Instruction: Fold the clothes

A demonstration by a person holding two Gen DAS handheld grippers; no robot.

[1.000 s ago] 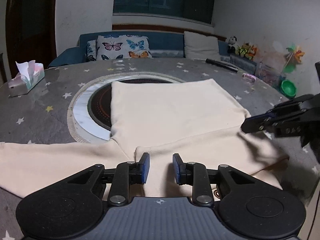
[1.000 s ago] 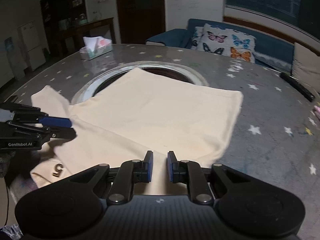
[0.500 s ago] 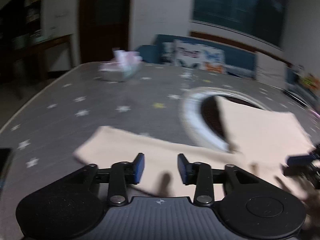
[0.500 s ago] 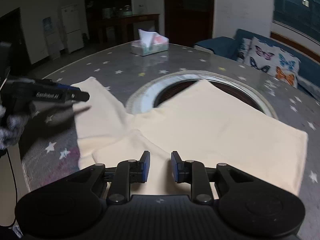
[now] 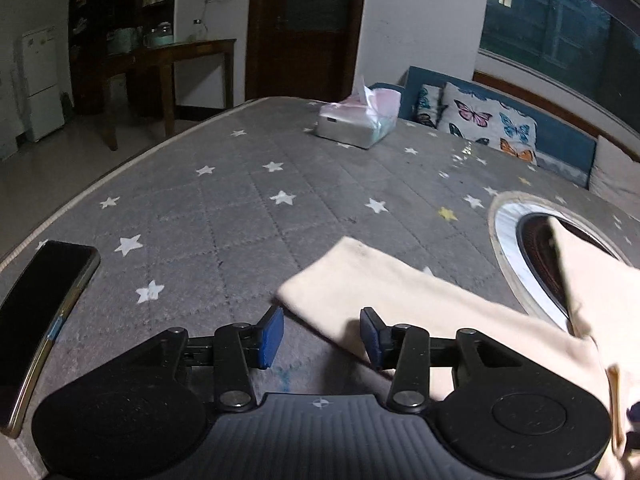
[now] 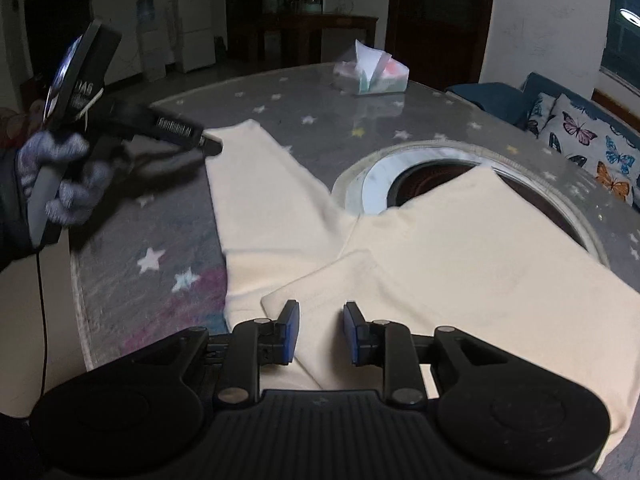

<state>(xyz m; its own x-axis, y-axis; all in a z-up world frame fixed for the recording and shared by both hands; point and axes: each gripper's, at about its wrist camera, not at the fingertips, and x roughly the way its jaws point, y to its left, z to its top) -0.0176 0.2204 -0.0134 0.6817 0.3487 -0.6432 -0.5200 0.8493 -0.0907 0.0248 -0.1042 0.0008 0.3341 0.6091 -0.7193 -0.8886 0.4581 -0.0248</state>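
A cream long-sleeved top [image 6: 460, 248] lies flat on the grey star-patterned table cover [image 5: 240, 216]. One sleeve [image 5: 400, 292] stretches out to the left. My left gripper [image 5: 322, 332] hovers open at that sleeve's cuff end, the cuff corner lying between and under its blue pads [image 5: 272, 332], which do not press on it. In the right wrist view the left gripper [image 6: 208, 146] points at the cuff, held by a gloved hand [image 6: 60, 184]. My right gripper [image 6: 322, 330] stands open low over a folded edge of the top near the sleeve's root, nothing pinched.
A tissue box [image 5: 358, 122] stands at the far side. A dark phone [image 5: 36, 320] lies near the table's left edge. A round opening with a white rim [image 6: 420, 176] sits mid-table, partly under the top. A sofa with a butterfly cushion [image 5: 484, 124] is behind.
Both grippers swung left: the left went from the top's middle out to the sleeve's cuff, the right toward the sleeve's root. Both jaws now stand wider, the left much more.
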